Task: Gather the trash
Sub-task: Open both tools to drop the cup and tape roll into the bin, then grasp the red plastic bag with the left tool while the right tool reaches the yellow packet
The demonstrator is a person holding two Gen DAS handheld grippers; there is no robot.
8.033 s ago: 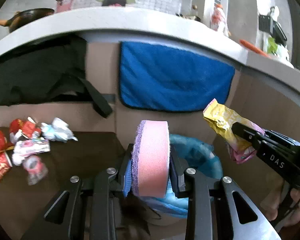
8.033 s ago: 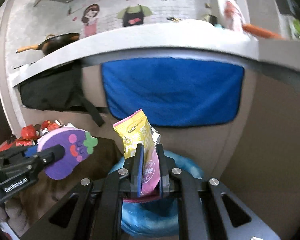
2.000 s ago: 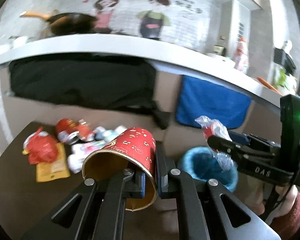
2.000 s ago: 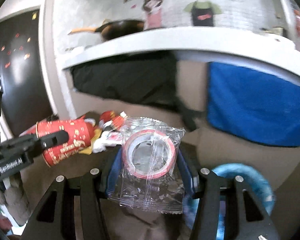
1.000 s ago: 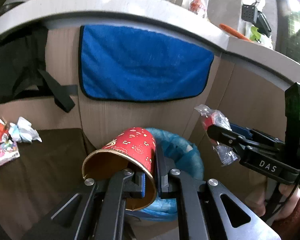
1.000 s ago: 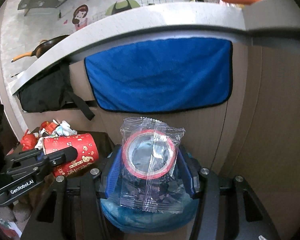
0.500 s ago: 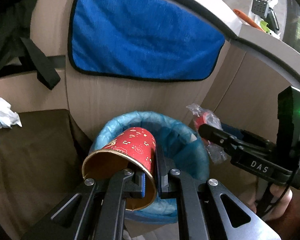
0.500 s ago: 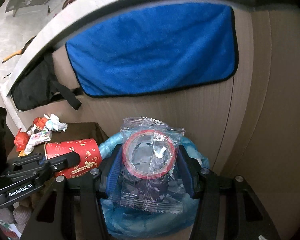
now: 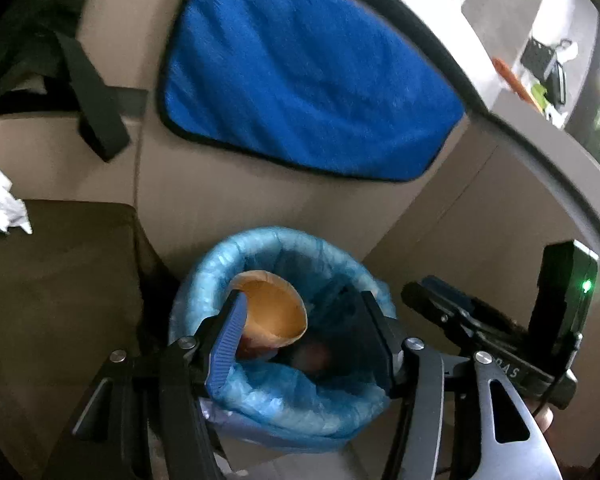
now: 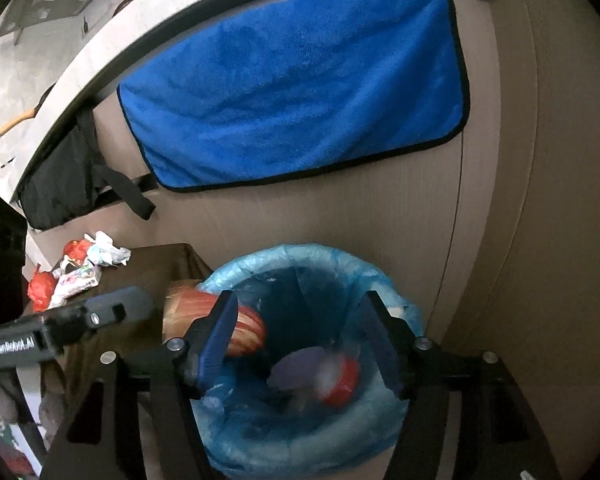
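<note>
Left wrist view: your left tongs point(image 9: 304, 328) are opening, and the light, crushable paper cup point(image 9: 274, 318) drops into the bin point(image 9: 284, 400). Right tongs point(image 10: 300, 328) are also opening, nothing between them. Grip remaining wrappers point(image 10: 76, 272) at ten o'clock by an edge.

Blue towel point(image 10: 296, 92) hangs on beige cabinet front point(image 10: 500, 200).

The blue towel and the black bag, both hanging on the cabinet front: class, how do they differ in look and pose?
The blue towel is bright and lies flat, a smooth rounded rectangle with dark edging; the black bag is dark, bunched and shapeless. The bag trails a loose strap; the towel has none. Both hang under the counter edge, above the table and the bin.
</note>
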